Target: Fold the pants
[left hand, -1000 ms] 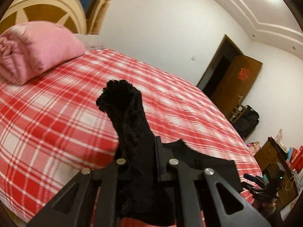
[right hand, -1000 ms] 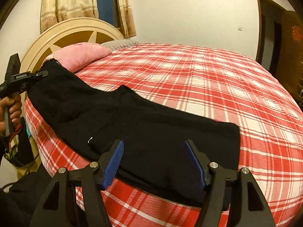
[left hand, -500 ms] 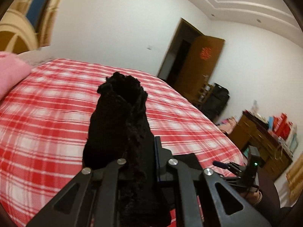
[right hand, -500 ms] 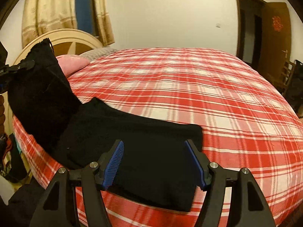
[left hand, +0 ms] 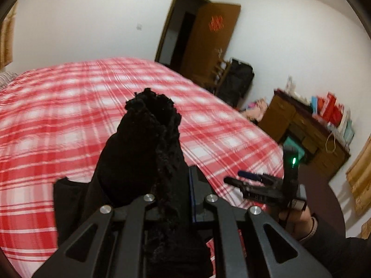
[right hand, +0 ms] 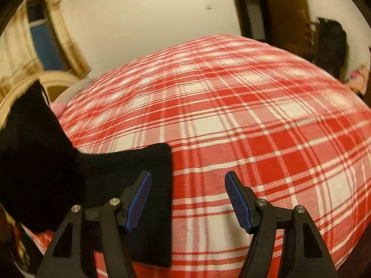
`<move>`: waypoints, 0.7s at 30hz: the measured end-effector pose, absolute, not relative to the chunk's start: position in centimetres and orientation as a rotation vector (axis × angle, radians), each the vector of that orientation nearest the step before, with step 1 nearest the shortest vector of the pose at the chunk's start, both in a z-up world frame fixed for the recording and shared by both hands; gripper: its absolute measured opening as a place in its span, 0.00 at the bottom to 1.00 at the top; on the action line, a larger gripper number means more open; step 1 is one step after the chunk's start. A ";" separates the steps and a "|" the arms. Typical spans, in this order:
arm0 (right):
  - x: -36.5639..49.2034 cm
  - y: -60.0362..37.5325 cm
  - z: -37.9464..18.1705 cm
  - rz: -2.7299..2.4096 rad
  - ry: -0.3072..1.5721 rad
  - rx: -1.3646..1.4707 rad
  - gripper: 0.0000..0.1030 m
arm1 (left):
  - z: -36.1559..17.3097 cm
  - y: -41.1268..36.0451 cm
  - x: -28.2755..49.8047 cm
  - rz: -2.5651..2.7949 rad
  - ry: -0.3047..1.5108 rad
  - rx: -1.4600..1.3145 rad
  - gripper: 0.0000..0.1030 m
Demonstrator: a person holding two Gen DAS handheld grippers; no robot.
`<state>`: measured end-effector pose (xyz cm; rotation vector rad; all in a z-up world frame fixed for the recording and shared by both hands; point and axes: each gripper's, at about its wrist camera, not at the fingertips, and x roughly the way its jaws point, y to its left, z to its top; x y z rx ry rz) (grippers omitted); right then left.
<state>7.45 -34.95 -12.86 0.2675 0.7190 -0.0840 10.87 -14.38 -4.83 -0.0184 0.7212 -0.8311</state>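
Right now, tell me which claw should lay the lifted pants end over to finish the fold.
Left. The left claw is shut on the pants; the right claw hangs open and empty above the bed.

The right tongs (right hand: 188,200) gape empty over black pants (right hand: 129,162) (one end lifted, left) on the plaid bedspread (right hand: 255,120).

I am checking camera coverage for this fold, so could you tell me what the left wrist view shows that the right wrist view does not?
Only the left wrist view shows the left gripper shut on a bunched end of the black pants, the wooden dresser, and the hand holding the right gripper. Only the right wrist view shows the right gripper open with blue pads, the window and the curtain. Both show the pants and the red plaid bedspread.
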 end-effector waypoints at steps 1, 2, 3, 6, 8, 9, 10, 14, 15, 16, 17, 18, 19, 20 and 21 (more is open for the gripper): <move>7.6 -35.3 -13.1 -0.088 0.724 0.282 0.66 | -5.4 -15.5 10.7 -0.838 0.739 0.000 0.12; 7.7 -35.4 -13.2 -0.091 0.727 0.292 0.66 | -6.3 -16.6 10.7 -0.838 0.757 0.021 0.12; 7.8 -35.6 -13.3 -0.092 0.730 0.298 0.66 | -7.0 -17.7 10.7 -0.826 0.767 0.052 0.12; 7.9 -36.0 -13.7 -0.098 0.736 0.308 0.66 | -9.5 -20.2 11.0 -0.805 0.813 0.092 0.12; 8.2 -36.2 -13.9 -0.102 0.739 0.311 0.66 | -11.1 -21.7 11.3 -0.783 0.833 0.102 0.13; 8.2 -36.3 -14.0 -0.105 0.741 0.312 0.66 | -11.4 -22.3 11.2 -0.792 0.841 0.104 0.14; 8.3 -36.5 -14.1 -0.107 0.742 0.313 0.66 | -11.7 -23.2 11.0 -0.800 0.850 0.114 0.14; 8.3 -37.6 -14.3 -0.127 0.738 0.332 0.66 | -10.1 -24.1 9.0 -0.885 0.813 0.115 0.38; 8.1 -37.9 -14.3 -0.134 0.735 0.339 0.66 | -9.3 -23.7 8.3 -0.902 0.780 0.114 0.53; 8.0 -38.1 -14.2 -0.138 0.732 0.342 0.66 | -8.5 -23.0 7.8 -0.909 0.747 0.109 0.59; 7.8 -38.2 -14.2 -0.142 0.732 0.347 0.66 | -7.7 -22.0 7.3 -0.899 0.709 0.105 0.70; 7.7 -38.2 -14.1 -0.140 0.731 0.353 0.66 | -7.1 -20.8 7.1 -0.868 0.678 0.107 0.76; 7.4 -38.0 -13.7 -0.126 0.720 0.362 0.66 | -6.8 -19.6 7.2 -0.842 0.662 0.106 0.77; 7.1 -37.5 -13.2 -0.094 0.702 0.368 0.66 | -6.6 -18.3 7.3 -0.812 0.649 0.106 0.77; 6.9 -36.9 -12.7 -0.064 0.692 0.364 0.66 | -6.7 -16.8 7.6 -0.766 0.640 0.108 0.78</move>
